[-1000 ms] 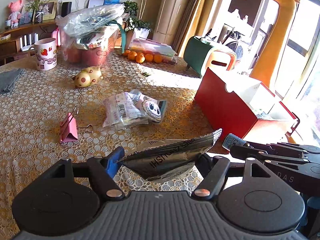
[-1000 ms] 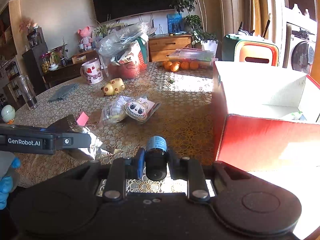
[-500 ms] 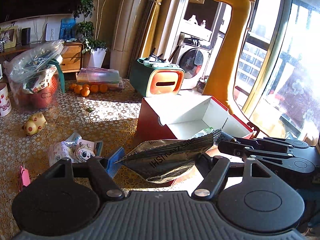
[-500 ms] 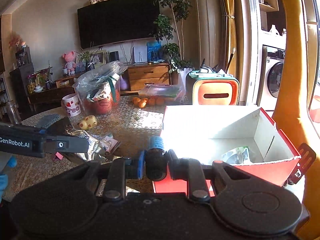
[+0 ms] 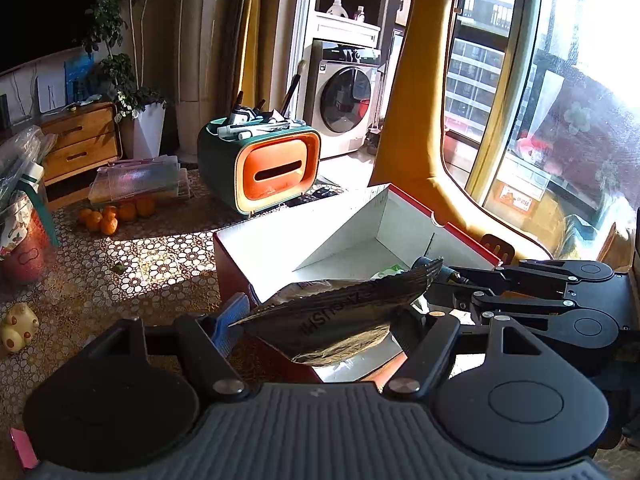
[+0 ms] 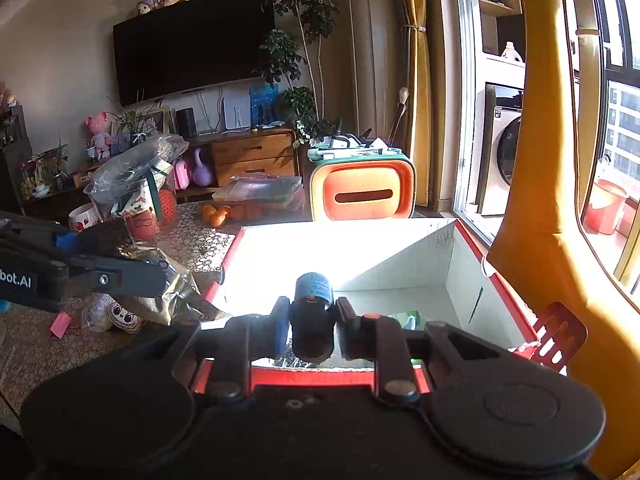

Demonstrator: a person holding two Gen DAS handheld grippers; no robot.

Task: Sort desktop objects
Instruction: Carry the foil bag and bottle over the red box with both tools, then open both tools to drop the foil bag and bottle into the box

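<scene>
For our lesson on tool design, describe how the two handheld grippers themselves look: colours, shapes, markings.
Both are matt black plastic. The left gripper has a ribbed grey body, round discs, silver pivot screws and a blue finger pad. The right gripper matches it, with blue padding. White "bot.AI" lettering marks the left one's side.

Ahead of you, sunlight pours through the tall window past yellow curtains; a black television hangs above the wooden dresser, washing machine beyond.
</scene>
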